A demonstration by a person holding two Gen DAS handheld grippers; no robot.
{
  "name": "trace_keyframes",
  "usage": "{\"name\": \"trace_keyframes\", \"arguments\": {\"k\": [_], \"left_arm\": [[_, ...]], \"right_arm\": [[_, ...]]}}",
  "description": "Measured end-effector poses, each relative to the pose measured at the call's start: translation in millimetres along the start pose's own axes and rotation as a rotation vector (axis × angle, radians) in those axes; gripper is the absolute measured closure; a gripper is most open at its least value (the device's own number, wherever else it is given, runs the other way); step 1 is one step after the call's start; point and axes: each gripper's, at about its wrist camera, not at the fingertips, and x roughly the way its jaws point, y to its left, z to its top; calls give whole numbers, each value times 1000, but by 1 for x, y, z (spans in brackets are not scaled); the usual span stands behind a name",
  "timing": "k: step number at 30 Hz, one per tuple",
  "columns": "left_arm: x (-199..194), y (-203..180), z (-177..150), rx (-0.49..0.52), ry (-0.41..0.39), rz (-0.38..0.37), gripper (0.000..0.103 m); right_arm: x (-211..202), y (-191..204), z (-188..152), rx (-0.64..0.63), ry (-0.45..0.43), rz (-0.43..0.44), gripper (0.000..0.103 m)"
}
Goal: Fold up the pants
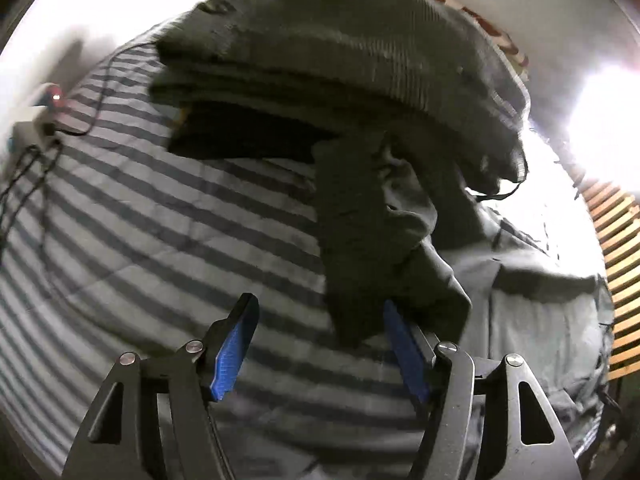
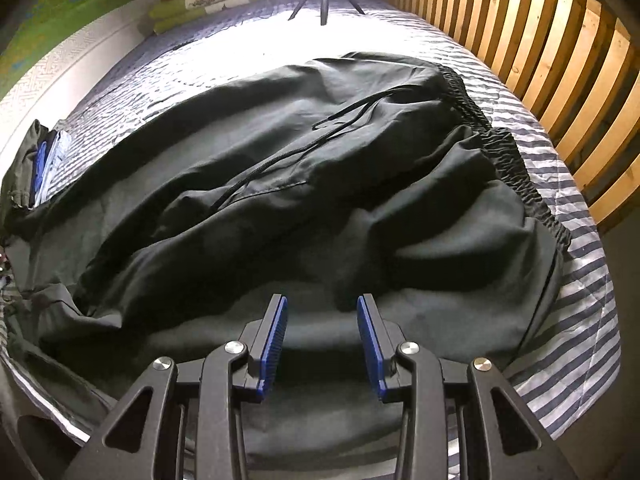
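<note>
We see a big bed (image 2: pixel 576 292) with a striped cover, and the dark pants (image 2: pixel 280 200) lie rumpled across it, waistband toward the wooden slats (image 2: pixel 520 40) on the far right. A pile of folded clothes (image 1: pixel 340 60) sits near the left tongs. If we grab only the top layer, the pants may bunch up and fold crooked. The right gripper (image 2: pixel 322 340) hangs low over the near edge of the pants, its tongs spread and holding nothing. The left gripper (image 1: pixel 320 344) is spread too; a dark cloth end (image 1: pixel 360 260) seems to brush one finger, but blur hides it.
</note>
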Motion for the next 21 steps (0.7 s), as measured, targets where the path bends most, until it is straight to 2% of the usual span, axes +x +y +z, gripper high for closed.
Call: {"name": "trace_keyframes", "arguments": {"k": [3,4,5,6,8,10,16,18,19,20,21], "left_arm": [[12,-8,4,-19,-29,-20,36],[14,-10,4,-23,-33,-27,41],[17,-14,5,-14,-31,-24,66],[19,-17,6,1,-26,5,78],[16,-19,7,9,-14,22,82],[2,-18,9,8,-13,7,94],[-59,10,12,21,-33,97,96],[-68,24,8,54,-34,244,89],[-67,28,9,60,-17,292,82],[-67,35,8,58,10,330,62],[-69,38,7,50,22,324,50]], "right_arm": [[2,1,0,-7,6,-13,70],[3,2,0,-9,11,-17,70],[5,2,0,-11,14,-21,70],[6,1,0,-11,18,-25,70],[10,0,1,-6,27,-29,70],[12,-2,1,1,32,-30,70],[9,-11,1,-2,8,-44,70],[10,-18,1,13,10,-39,70],[10,-22,0,24,13,-32,70],[11,-25,-1,34,14,-29,70],[10,-28,-2,44,13,-27,70]]}}
